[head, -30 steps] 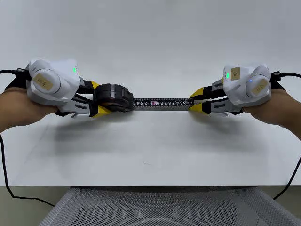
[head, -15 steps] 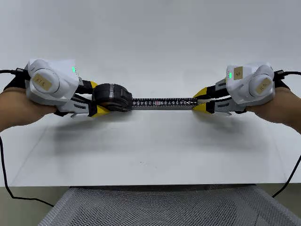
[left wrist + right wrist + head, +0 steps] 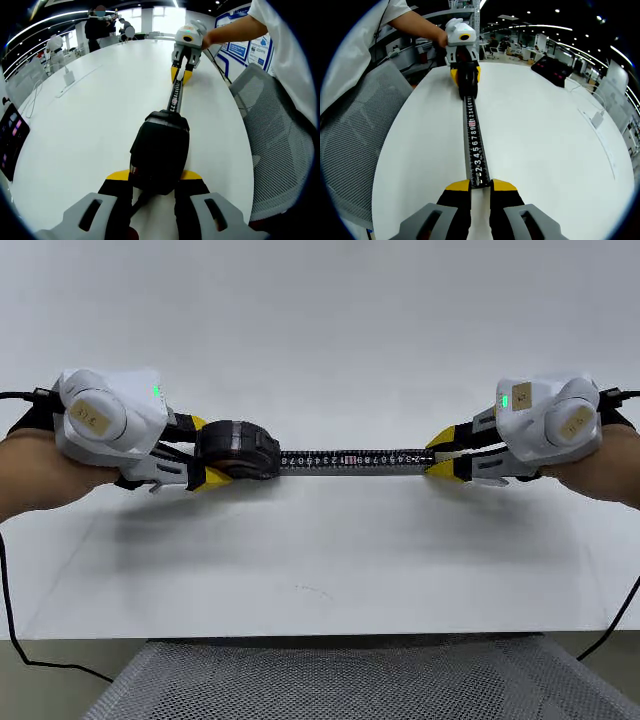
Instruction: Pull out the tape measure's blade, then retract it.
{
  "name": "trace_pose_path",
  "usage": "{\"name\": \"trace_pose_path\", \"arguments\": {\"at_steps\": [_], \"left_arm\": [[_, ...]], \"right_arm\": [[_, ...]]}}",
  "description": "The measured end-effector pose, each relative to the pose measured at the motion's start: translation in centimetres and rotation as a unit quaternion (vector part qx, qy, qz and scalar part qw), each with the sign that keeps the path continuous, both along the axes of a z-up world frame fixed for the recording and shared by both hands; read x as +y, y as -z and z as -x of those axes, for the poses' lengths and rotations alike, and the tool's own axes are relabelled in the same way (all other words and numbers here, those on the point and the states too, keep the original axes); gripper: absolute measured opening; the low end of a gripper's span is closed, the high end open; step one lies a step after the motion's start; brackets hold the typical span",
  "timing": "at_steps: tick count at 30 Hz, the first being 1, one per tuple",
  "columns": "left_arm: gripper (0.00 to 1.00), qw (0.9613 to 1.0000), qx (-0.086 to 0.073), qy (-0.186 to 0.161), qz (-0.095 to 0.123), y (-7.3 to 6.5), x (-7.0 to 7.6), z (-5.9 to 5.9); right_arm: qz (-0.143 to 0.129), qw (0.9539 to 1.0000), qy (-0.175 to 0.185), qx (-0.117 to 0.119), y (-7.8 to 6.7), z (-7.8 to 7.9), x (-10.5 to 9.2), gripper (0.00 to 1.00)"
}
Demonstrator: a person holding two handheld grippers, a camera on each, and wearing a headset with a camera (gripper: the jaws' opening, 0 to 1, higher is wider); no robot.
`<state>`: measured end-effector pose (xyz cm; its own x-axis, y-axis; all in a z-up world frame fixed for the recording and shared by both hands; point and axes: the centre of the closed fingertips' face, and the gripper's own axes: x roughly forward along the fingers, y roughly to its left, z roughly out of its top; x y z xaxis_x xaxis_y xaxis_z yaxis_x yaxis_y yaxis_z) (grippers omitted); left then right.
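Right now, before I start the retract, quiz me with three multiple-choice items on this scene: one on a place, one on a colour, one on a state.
1. Where is the tape measure's case?
A. In a bare hand
B. Between the jaws of the left gripper
C. Between the jaws of the right gripper

2. What colour is the case?
A. Black
B. Orange
C. White

3. What state is the blade in?
A. Fully wound in
B. Drawn out, with its tip dangling free
C. Drawn out straight, with its tip pinched in the right gripper

Answers:
1 B: the left gripper view shows the case clamped between that gripper's own jaws.
2 A: the case is black in the head view and in the left gripper view.
3 C: the numbered blade runs straight from the case to the right gripper's closed jaws.
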<state>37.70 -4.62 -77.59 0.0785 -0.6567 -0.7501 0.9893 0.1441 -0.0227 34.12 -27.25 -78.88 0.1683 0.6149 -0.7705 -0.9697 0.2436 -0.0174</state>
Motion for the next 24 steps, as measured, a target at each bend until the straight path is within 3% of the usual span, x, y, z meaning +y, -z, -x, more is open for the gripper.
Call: {"name": "trace_pose_path", "arguments": {"at_steps": [24], "left_arm": [[0.26, 1.0000, 0.001, 0.000, 0.000, 0.0, 0.0, -0.1]], "right_arm": [[0.022, 0.9998, 0.002, 0.000, -0.2, 0.5, -2.4, 0.09]]}}
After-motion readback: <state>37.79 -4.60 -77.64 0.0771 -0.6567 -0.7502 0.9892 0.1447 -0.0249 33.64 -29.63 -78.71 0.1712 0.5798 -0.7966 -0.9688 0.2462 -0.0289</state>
